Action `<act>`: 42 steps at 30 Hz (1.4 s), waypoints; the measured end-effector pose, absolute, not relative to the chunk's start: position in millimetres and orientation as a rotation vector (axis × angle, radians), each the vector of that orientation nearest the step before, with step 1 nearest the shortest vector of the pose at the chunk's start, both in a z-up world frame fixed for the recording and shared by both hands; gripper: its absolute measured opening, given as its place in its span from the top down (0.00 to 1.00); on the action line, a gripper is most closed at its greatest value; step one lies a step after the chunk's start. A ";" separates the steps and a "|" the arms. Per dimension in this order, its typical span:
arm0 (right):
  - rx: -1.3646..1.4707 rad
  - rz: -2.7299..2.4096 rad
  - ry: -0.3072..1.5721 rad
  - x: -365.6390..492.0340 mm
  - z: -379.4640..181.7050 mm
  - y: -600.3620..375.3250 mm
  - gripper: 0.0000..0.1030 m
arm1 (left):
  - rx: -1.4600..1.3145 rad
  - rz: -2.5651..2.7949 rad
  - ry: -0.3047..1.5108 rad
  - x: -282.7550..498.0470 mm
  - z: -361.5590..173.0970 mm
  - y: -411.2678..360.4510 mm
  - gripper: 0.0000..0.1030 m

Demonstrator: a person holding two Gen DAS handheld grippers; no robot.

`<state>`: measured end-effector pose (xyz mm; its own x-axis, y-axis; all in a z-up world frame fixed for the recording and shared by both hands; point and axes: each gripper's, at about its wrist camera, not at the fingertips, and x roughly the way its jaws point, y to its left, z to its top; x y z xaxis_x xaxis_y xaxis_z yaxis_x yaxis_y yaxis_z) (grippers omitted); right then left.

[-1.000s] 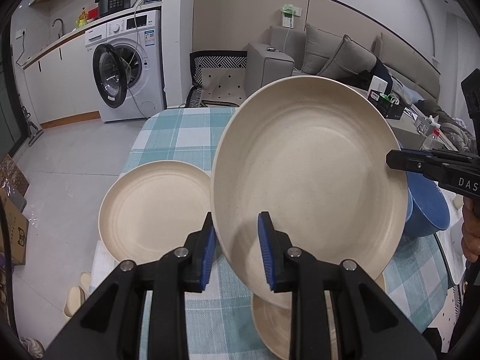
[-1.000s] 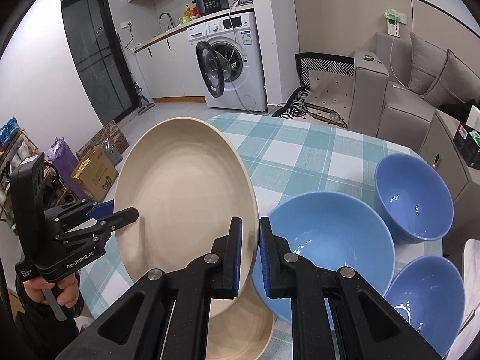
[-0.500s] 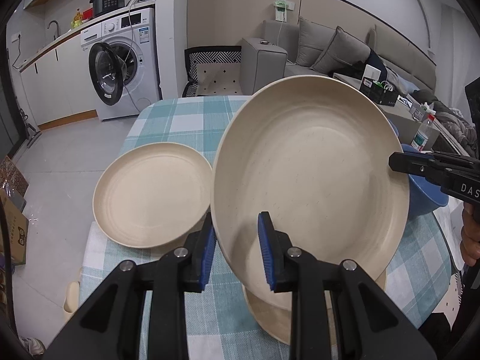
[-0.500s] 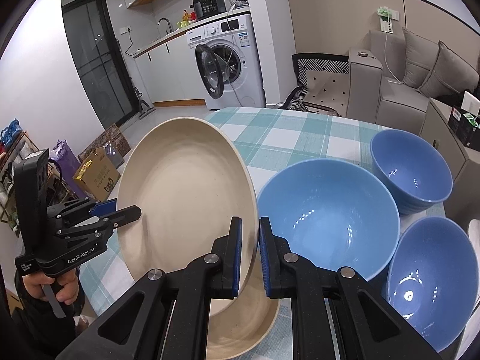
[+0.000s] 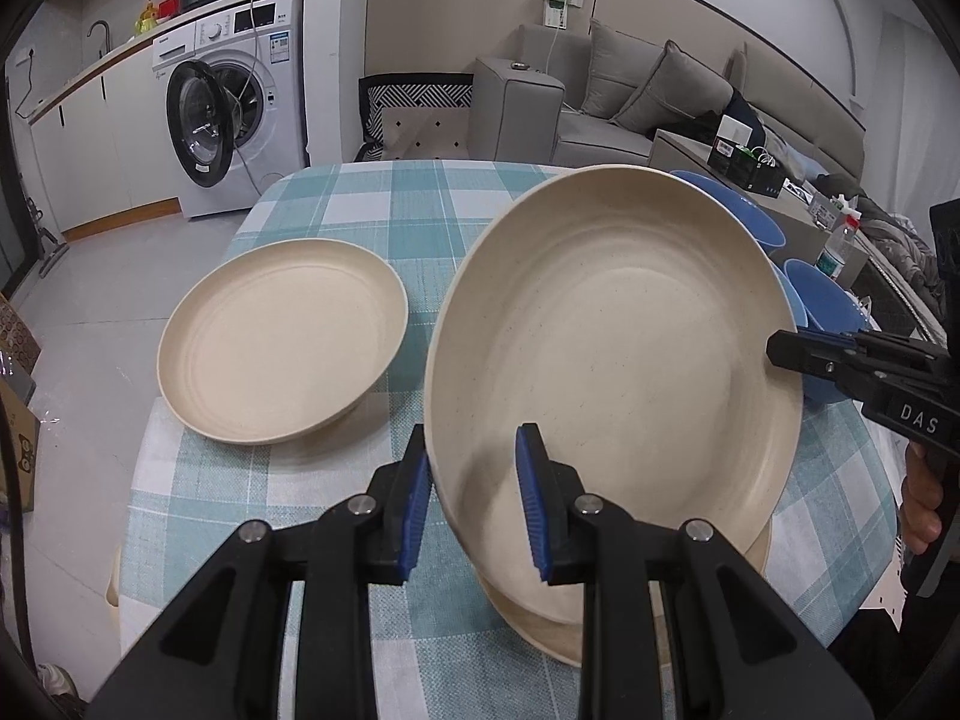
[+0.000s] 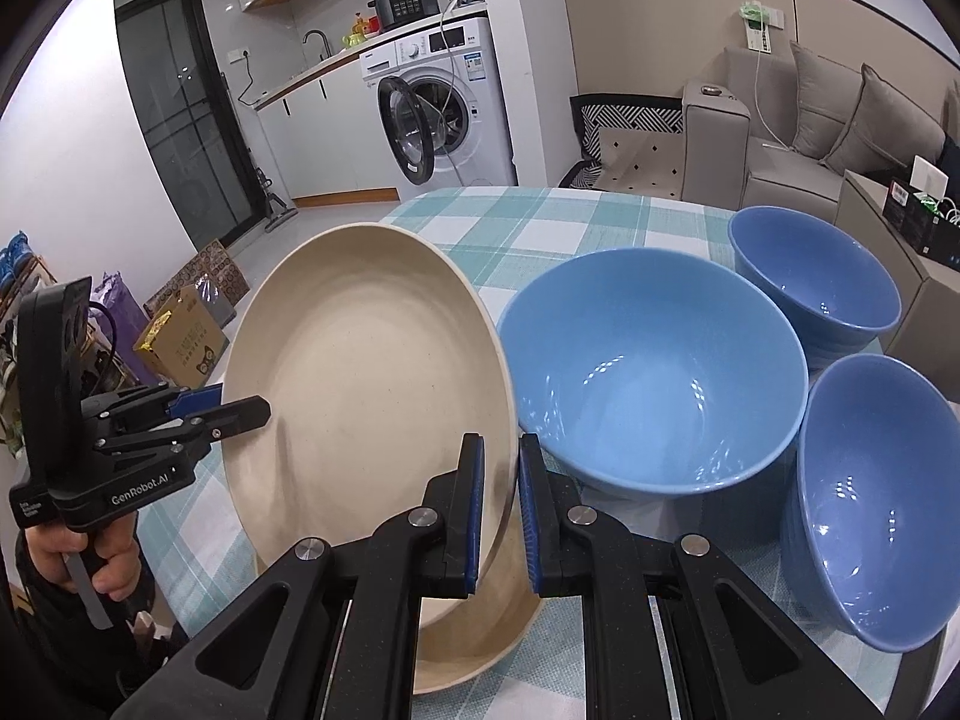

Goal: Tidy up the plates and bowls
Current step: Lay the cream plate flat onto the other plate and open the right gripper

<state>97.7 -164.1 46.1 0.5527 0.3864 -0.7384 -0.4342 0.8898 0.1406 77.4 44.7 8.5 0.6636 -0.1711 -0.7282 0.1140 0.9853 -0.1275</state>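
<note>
From the left wrist, the left gripper [image 5: 474,501] is grasping the cream plate's [image 5: 612,360] near rim, sinking toward the lower plate [image 5: 540,630]. From the right wrist, the right gripper [image 6: 500,513] is clenching the plate's right rim beside the blue bowls [image 6: 654,378]; stacking looks imminent.

Two bits of lettering read cleanly here. In the left wrist view, white capitals "DAS" sit on the black body of the right gripper [image 5: 786,354], cut off at the frame's edge. In the right wrist view, "GenRobot.AI" runs in white along the body of the left gripper [image 6: 240,411], with smaller print on its end too fine to read. The washer [image 6: 441,105] carries a panel and stickers, and the cardboard box [image 6: 183,342] has print, all illegible.
</note>
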 end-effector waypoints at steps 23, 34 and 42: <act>-0.103 0.448 0.897 84.1 15.8 -168.8 0.89 | -0.009 -0.162 0.897 74.0 -12.5 30.4 0.75; -0.173 0.423 0.912 81.1 4.0 -163.9 0.88 | 0.022 -0.170 0.927 72.8 -18.9 25.5 0.73; -0.218 0.406 0.925 80.0 -4.9 -158.6 0.88 | 0.045 -0.161 0.942 74.5 -22.0 23.3 0.70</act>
